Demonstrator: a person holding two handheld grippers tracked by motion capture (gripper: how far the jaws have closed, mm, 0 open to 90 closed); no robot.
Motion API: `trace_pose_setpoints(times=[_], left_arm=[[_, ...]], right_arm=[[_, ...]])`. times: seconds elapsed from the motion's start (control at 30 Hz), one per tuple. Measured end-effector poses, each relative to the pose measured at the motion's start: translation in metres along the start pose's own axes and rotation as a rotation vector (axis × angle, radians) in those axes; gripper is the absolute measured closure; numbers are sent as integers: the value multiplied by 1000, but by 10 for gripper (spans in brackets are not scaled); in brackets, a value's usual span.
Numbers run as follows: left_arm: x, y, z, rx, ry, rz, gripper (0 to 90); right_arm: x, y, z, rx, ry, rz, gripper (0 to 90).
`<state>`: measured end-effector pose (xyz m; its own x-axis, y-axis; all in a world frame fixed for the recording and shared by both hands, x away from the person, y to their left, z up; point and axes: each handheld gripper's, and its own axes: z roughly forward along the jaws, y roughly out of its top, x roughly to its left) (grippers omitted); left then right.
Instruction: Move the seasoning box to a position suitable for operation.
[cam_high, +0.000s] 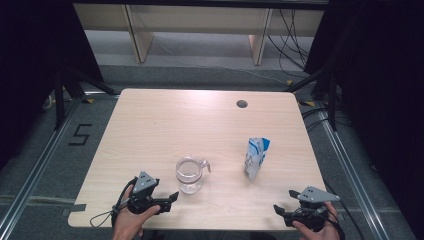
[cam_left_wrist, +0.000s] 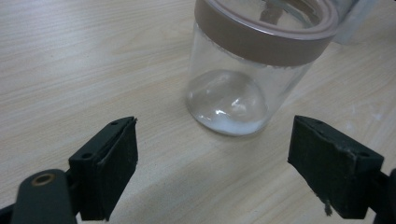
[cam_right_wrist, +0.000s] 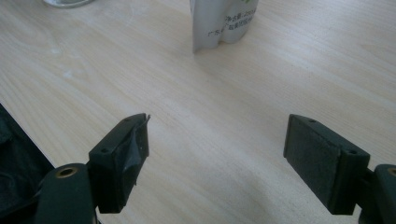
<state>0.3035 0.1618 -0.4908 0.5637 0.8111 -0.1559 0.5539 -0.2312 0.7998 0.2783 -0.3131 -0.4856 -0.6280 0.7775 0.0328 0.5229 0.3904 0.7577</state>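
A clear glass jar (cam_high: 190, 176) with a brownish rim stands upright on the wooden counter (cam_high: 165, 125), toward its near edge and left of centre. The left gripper (cam_high: 172, 197) hangs just beside it on the near left — jaws spread wide, nothing between them, the jar just ahead and apart. A white-and-blue pouch (cam_high: 256, 158) stands upright to the jar's right. The right gripper (cam_high: 278, 209) hovers near the counter's near right edge — jaws likewise released and empty, facing the pouch, well short of it.
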Motion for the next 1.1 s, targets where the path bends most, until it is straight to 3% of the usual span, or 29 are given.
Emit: trace_pose_setpoints(times=[0.1, 0.13, 0.23, 0.43, 0.53, 0.63, 0.93, 0.97, 1.0, 1.1], left_arm=[[-4, 0, 1, -29, -4, -24, 177], [-4, 1, 0, -18, 4, -16, 187], [-7, 2, -1, -33, -19, -42, 217], [-17, 6, -3, -50, -37, -27, 312], [-22, 9, -6, -62, -47, 0, 359], [-28, 12, -8, -79, -67, 25, 438], [-45, 22, -14, -116, -125, 97, 716], [-47, 24, -15, -113, -114, 102, 744], [-48, 26, -15, -117, -125, 105, 772], [-50, 34, -14, -137, -149, 110, 850]], right_arm=[[0, 0, 0, 0, -1, 1, 228], [0, 0, -1, 6, -14, -2, 228], [0, 0, -1, 2, -17, 2, 225], [1, 0, 0, 11, 0, 18, 225], [0, 0, 0, 8, -4, 14, 224], [4, -1, -2, 28, -7, 62, 223], [1, 0, 1, 13, -10, 13, 225], [1, 0, 1, 13, -10, 12, 225], [3, 0, 0, 22, -7, 42, 225], [-1, 0, 2, 10, -4, -3, 225]])
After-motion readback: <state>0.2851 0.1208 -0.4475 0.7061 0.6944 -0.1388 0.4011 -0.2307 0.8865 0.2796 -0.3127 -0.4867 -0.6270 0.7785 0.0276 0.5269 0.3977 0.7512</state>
